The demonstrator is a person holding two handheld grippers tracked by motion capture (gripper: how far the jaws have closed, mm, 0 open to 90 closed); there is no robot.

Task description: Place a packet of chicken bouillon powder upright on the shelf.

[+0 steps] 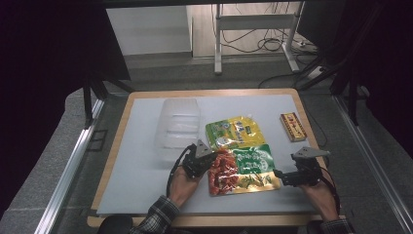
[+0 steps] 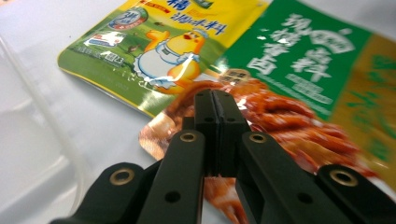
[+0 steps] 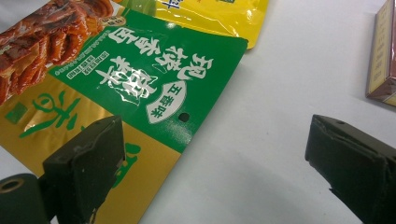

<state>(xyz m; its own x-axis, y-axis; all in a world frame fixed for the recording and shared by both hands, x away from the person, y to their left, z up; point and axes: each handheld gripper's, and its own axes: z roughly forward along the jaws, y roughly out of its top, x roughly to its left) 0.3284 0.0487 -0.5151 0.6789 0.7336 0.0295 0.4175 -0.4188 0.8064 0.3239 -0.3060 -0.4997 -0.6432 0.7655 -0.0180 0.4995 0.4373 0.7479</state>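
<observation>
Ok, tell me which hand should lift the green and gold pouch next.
Left, probably. The left tool is already shut at the chicken-picture end of the green and gold pouch, apparently pinching its edge. The right tool stands open beside the pouch's other end, gripping nothing.

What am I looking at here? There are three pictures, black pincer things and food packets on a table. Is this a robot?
No robot arm: a person holds a hand tool in each hand, each with two black fingers that pinch. The high view looks down from above the table. The other two pictures come from small cameras riding on the tools, looking along their fingers.

On the table lie a green and gold pouch, a yellow pouch partly under it, a clear tub and a small box.

The left gripper has its fingers shut over the green pouch's corner; whether they pinch its edge I cannot tell. The right gripper is open and holds nothing, poised at that pouch's other end.
</observation>
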